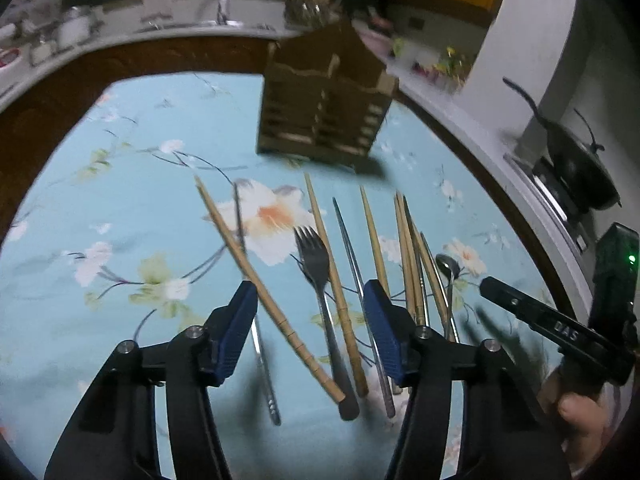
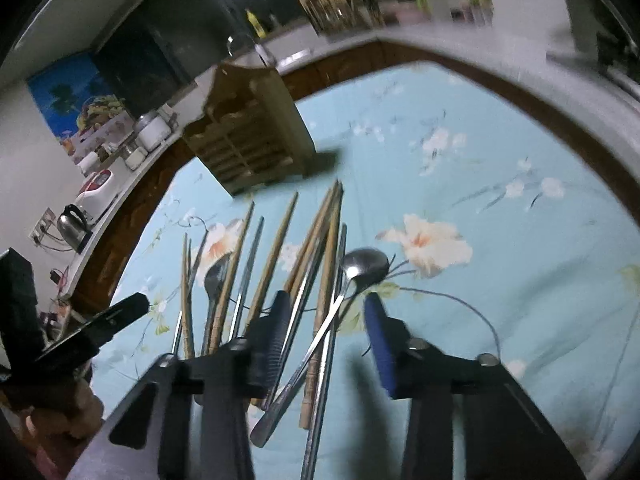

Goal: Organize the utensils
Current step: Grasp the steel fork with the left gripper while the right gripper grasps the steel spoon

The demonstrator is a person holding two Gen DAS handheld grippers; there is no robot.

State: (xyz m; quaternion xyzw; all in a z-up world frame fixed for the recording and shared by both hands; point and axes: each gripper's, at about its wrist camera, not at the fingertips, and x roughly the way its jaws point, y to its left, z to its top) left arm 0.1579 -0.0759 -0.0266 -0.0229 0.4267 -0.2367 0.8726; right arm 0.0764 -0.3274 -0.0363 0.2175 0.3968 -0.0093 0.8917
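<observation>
Looking along the left wrist camera, the left gripper point(image 1: 311, 296) hangs over a table covered with a blue flowered cloth point(image 1: 132, 200), its two blue-padded fingers point(image 1: 236, 332) spread wide and holding nothing. Between and under them lie the utensils in a loose row: a wooden chopstick point(image 1: 264, 288) slanting across a thin metal chopstick point(image 1: 256, 320), a dark fork point(image 1: 316, 276) with its tines pointing away, another wooden chopstick point(image 1: 332, 276) just beside the fork, and a bunch of wooden and metal sticks with a small spoon point(image 1: 448, 268) farther right. Beyond them a wooden utensil holder point(image 1: 324, 108) with slatted sides stands upright on the cloth, apart from the row. At the right edge the other gripper's black body shows, with a hand point(image 1: 580, 420) under it. A dark pan point(image 1: 580, 176) sits on the counter at the right.

From the right wrist camera, the right gripper point(image 2: 328, 320) is also spread apart and empty, low over the same pile. A spoon point(image 2: 364, 268) lies between its fingers, its handle crossing a metal stick and a wooden one. The bundle of wooden chopsticks point(image 2: 320, 232) points toward the holder point(image 2: 248, 132), which stands past their tips. A kettle point(image 2: 74, 226) sits on the counter far left
</observation>
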